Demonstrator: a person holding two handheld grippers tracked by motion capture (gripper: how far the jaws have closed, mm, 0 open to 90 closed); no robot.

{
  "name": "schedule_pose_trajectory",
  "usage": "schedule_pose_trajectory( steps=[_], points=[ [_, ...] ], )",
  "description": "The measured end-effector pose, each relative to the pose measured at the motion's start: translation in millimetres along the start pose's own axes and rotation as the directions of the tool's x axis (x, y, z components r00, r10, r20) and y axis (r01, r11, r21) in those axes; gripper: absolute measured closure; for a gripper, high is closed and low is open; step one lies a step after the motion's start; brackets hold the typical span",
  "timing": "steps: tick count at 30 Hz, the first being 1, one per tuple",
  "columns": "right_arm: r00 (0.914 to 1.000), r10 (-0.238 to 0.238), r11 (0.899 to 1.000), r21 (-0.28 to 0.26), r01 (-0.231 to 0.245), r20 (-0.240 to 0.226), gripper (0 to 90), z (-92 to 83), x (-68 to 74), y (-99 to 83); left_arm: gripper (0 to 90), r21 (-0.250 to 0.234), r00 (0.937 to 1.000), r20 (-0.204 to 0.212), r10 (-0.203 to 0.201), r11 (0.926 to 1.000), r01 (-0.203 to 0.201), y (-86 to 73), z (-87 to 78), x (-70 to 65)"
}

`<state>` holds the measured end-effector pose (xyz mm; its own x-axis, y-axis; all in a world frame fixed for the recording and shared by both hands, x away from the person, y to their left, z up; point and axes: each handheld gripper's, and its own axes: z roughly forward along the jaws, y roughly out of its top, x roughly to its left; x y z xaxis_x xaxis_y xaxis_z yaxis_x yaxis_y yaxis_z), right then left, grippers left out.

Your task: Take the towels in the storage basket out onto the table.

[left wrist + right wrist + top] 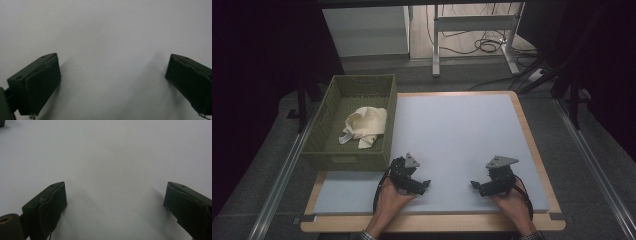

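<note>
Both hands sat low at the near edge, and neither tool carried anything. The left gripper (pixel 426 184) rested on the pale blue mat (pixel 462 135), jaws spread wide with only bare mat between them in the left gripper view (pixel 112 82). The right gripper (pixel 474 185) mirrored it, jaws likewise wide apart over bare mat in the right gripper view (pixel 115 205). The two pointed inward, tips facing each other across a gap at the near middle of the mat, each body lying roughly along the table's width.

No brand, label or writing could be read anywhere; the jaw pads were plain black, worn at their edges.

The woven green basket (pixel 332 145) stood at the mat's left edge, just beyond the left gripper, its long axis running away from the person. Inside lay a crumpled cream cloth (pixel 364 127), bunched near the right wall around the middle of the basket, a strap-like end trailing toward the near left. How it was folded could not be told.

Room to move was generous: the whole centre and far right of the mat lay open, bordered by the wooden table rim (pixel 532 145). The basket's near wall stood close to the left hand (pixel 389 200); the right hand (pixel 512 202) sat near the mat's near right corner.
</note>
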<state>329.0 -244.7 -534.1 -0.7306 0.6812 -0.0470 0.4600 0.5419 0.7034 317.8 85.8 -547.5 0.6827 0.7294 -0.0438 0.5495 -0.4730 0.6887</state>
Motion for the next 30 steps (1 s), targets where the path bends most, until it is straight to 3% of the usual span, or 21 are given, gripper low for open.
schedule_pose_trajectory(
  steps=[8, 12, 15, 20, 25, 30],
  points=[
    [1.0, -0.002, 1.0, -0.001, 0.002, 0.002, 4.7, -0.1, 0.2, -0.1, 0.7, 0.001, 0.9999, 0.005, 0.013, 0.9999, -0.013, 1.3, -0.5, 0.2],
    [1.0, -0.002, 1.0, -0.001, 0.002, 0.002, 4.7, -0.1, 0.2, -0.1, 2.3, -0.002, 0.9994, 0.029, 0.017, 0.9998, -0.017, 3.9, -0.7, -0.6],
    [1.0, -0.002, 1.0, -0.002, 0.002, 0.002, 4.7, -0.1, 0.3, -0.1, 2.3, -0.003, 0.9991, 0.021, 0.037, 0.9993, -0.037, 7.2, -1.7, -2.4],
    [1.0, -0.002, 1.0, -0.003, 0.002, 0.003, 4.8, -0.2, 0.3, -0.1, 2.4, -0.017, 0.9991, 0.035, 0.025, 0.9996, -0.025, 11.4, -4.1, -0.5],
    [1.0, -0.002, 1.0, -0.003, 0.002, 0.002, 4.7, -0.2, 0.3, -0.1, 2.5, -0.006, 0.9982, 0.03, 0.053, 0.9986, -0.052, 18.6, -5.9, -2.0],
    [1.0, -0.003, 1.0, -0.003, 0.003, 0.003, 4.7, -0.2, 0.3, -0.2, 2.5, -0.009, 0.9975, 0.05, 0.05, 0.9987, -0.05, 27.5, -8.5, -1.7]
  ],
)
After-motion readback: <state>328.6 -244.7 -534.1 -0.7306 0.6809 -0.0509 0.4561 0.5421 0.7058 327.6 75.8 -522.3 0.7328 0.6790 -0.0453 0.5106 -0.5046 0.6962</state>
